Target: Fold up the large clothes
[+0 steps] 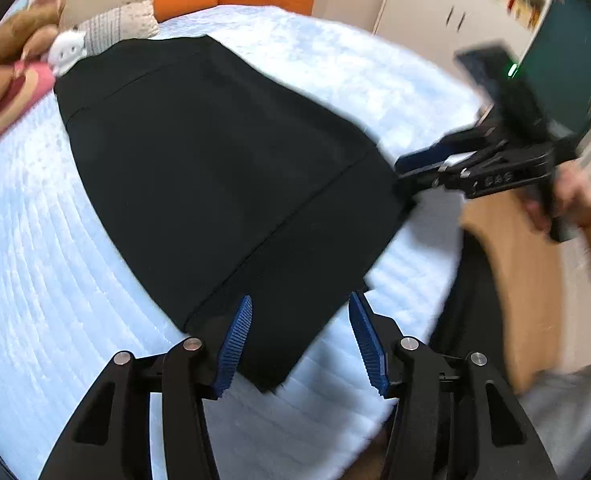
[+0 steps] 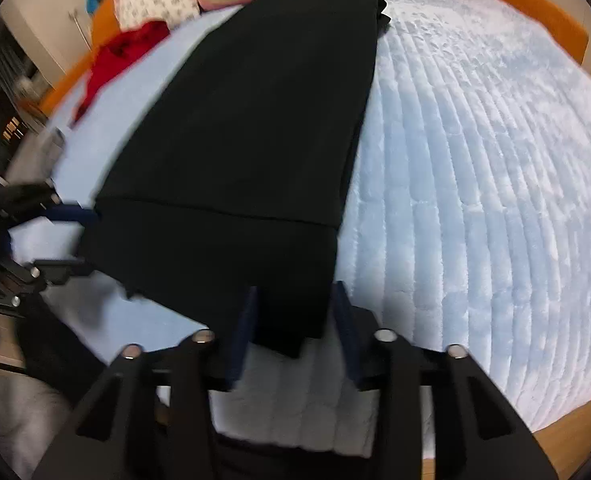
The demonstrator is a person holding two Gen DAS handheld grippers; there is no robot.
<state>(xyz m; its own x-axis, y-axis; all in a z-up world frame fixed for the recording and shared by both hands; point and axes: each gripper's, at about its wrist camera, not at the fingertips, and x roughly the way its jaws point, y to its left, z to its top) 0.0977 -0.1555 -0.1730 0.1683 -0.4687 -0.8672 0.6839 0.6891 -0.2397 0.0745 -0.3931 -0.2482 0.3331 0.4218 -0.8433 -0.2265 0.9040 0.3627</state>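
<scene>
We see a long black garment (image 1: 215,168) lying flat on the bed (image 1: 47,264), stretched lengthwise from the pillows at the head edge down toward the foot edge, where its hem sits just short of the rim. The bed wears a pale blue quilted cover with stitched ridges, and an orange frame (image 2: 535,4) curves around its far side. Our left gripper (image 1: 301,344) hangs over the near corner of the garment with its blue ribbed fingers (image 1: 237,344) spread wide apart; the cloth lies below and between them, and nothing is pinched. Our right gripper (image 2: 291,332) is likewise parted, its fingers standing either side of the other near corner of the hem (the picture is blurred here, so we cannot tell whether a pad touches the fabric). From the left wrist view the right gripper (image 1: 419,172) shows at the garment's side edge, held in the right hand (image 1: 571,200), again too smeared to judge contact. A seam line crosses the garment near its lower end. At the head edge we make out a white plush toy (image 1: 67,50), a brown stuffed animal (image 1: 19,40) and patterned pillows (image 1: 111,12), with the garment's top end reaching up against them. A red piece of clothing (image 2: 123,56) lies crumpled at the bed's left edge in the right wrist view, well apart from the black garment.
</scene>
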